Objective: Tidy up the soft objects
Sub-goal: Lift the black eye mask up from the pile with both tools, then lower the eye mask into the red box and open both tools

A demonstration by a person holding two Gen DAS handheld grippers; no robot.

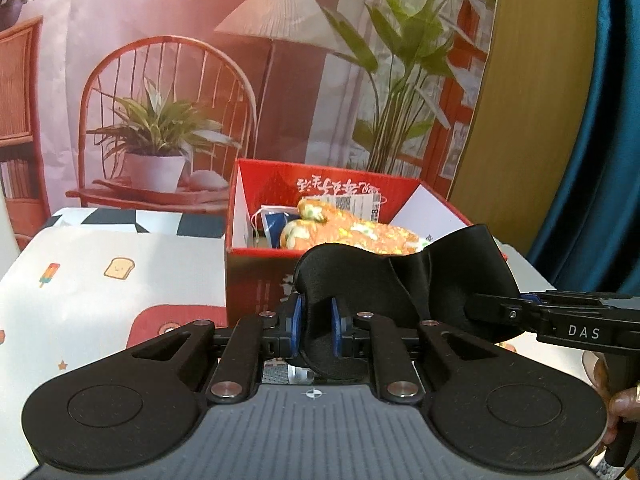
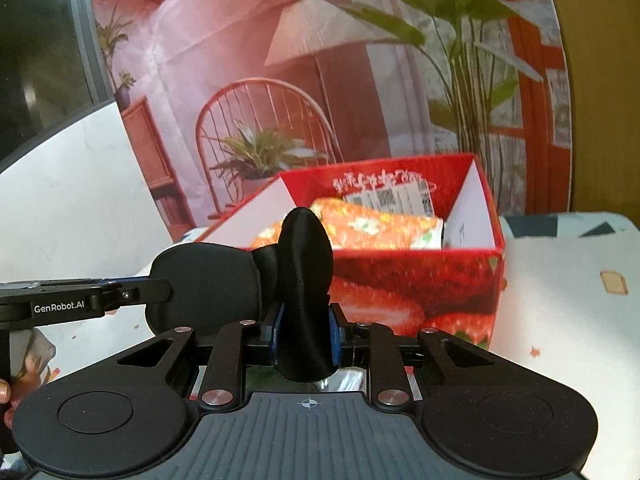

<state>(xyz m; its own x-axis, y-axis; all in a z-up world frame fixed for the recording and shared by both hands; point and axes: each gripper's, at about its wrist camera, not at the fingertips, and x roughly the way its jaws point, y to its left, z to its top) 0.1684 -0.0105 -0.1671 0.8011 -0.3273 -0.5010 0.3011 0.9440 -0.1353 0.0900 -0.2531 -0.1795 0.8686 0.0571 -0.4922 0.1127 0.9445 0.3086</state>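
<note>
1. Both grippers, left gripper and right gripper, clench a soft black padded eye mask, mid-frame before the open red cardboard box.
2. Advice: carry it level over the rim, then release together.

One black eye mask, one red box, two orange rolled cloths, two tongs.

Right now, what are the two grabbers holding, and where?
Both hold one black sleep mask: the left gripper pinches one eye pad's lower edge, the right gripper the other pad's.
</note>
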